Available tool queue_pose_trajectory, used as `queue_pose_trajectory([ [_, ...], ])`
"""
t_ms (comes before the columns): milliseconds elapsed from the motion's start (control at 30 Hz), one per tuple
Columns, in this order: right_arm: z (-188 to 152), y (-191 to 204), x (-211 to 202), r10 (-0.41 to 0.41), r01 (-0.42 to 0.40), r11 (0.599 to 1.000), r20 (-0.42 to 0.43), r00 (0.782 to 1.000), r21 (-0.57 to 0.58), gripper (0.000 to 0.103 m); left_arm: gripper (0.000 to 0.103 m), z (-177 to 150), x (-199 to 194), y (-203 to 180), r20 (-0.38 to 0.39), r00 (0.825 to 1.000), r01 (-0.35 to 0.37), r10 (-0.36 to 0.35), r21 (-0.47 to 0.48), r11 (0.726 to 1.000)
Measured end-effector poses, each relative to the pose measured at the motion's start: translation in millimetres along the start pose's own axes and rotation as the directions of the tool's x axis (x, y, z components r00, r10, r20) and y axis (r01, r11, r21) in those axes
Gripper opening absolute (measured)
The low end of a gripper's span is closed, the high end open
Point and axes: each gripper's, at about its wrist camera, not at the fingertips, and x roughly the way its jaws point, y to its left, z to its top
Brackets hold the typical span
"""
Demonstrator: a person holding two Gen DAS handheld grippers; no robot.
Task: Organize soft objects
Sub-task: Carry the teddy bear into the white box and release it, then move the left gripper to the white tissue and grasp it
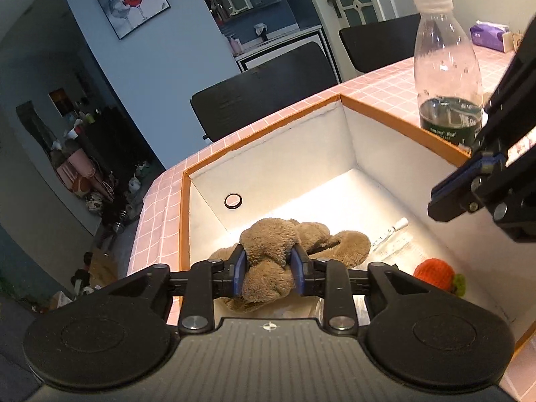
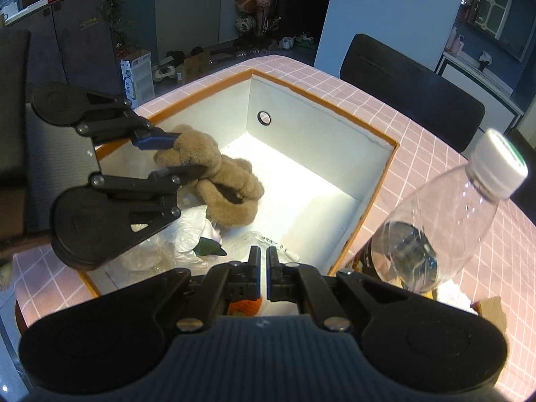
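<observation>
So my left gripper [image 1: 267, 269] is clamped on the brown plush toy [image 1: 268, 248], both blue fingers [image 1: 238, 269] squeezed into its fluffy middle. The toy sits low inside the orange-rimmed box [image 1: 182, 221], at the left end near the wall; I can't tell if its bottom is touching the floor of the box yet. If I'm dropping it off here, I'd lower until the plush clearly slumps, then open wide and pull straight back up so the fur doesn't snag on the pads. It's squishy, so no need to grip harder.

Moving right along the box floor: crinkly clear plastic bags [image 2: 187, 231], a syringe-looking tube [image 1: 390, 232], then the orange knitted fruit [image 1: 433, 273] in the right corner.

My right gripper [image 2: 263, 276] hangs over that right end with its fingers pinched together and nothing between them. It needs to stay out of the left one's exit path.

Also watch the mostly empty plastic bottle [image 1: 445, 67] standing on the pink-checked worktop [image 1: 385, 83] just beside the box. It'll tip easily.
</observation>
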Motion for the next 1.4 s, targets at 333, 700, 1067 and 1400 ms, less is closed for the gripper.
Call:
queue_pose_trajectory([
  [333,-8.0,-1.9,-14.6,0.033,-0.033,0.999,0.039,0.999,-0.002,0.002,0.054,9.7,-45.5,1.8,0.093,0.995,0.024,-0.019,-0.053,0.998],
  [700,-48.6,-23.0,-72.4,0.002,-0.004,1.0,0.103,0.995,0.018,0.023,0.054,29.6,-107.3,-28.0,0.265,0.954,0.159,-0.138,-0.057,0.986],
  [1067,-112.1,-91.7,-94.6,-0.105,0.094,0.98,0.054,0.993,0.173,0.038,0.054,42.0,-107.1,-82.4,0.273,0.886,0.394,-0.375,-0.016,0.919],
  [1400,-171.1,-174.7,-80.9,-0.2,0.202,0.902,-0.046,0.979,0.382,0.04,0.056,52.4,-72.4,-136.5,0.231,0.847,0.495,-0.478,-0.014,0.869],
])
